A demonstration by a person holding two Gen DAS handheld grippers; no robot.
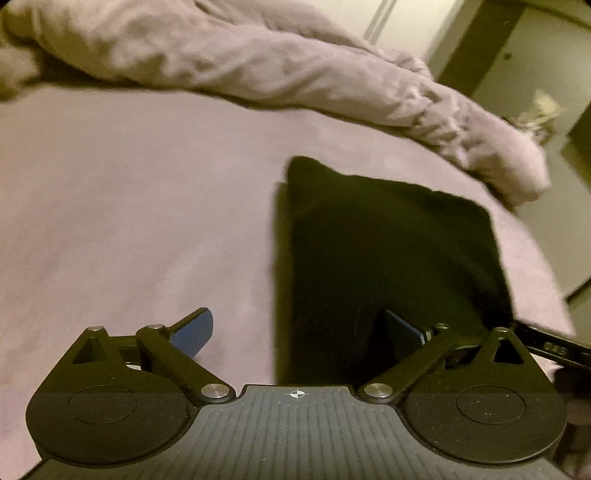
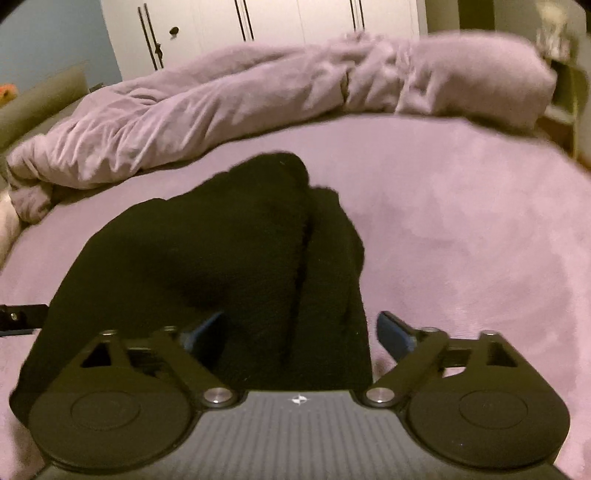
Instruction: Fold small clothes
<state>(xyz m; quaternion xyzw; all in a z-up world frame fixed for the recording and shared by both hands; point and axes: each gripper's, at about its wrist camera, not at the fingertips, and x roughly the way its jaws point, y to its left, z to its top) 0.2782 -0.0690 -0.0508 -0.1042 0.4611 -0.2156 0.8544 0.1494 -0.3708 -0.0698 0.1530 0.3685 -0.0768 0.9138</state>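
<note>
Two tools (image 1: pixel 299 332) (image 2: pixel 301 332) gape over one black garment (image 2: pixel 221 258).

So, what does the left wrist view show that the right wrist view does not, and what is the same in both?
Only the left wrist view: the black garment as one flat dark shape, with a doorway behind the bed. Only the right wrist view: the garment lying in two overlapping layers with a seam between them, and white wardrobe doors at the back. Both: the purple bed sheet, the bunched blanket along the far side, and an open tool, left tool and right tool, with nothing gripped.
</note>
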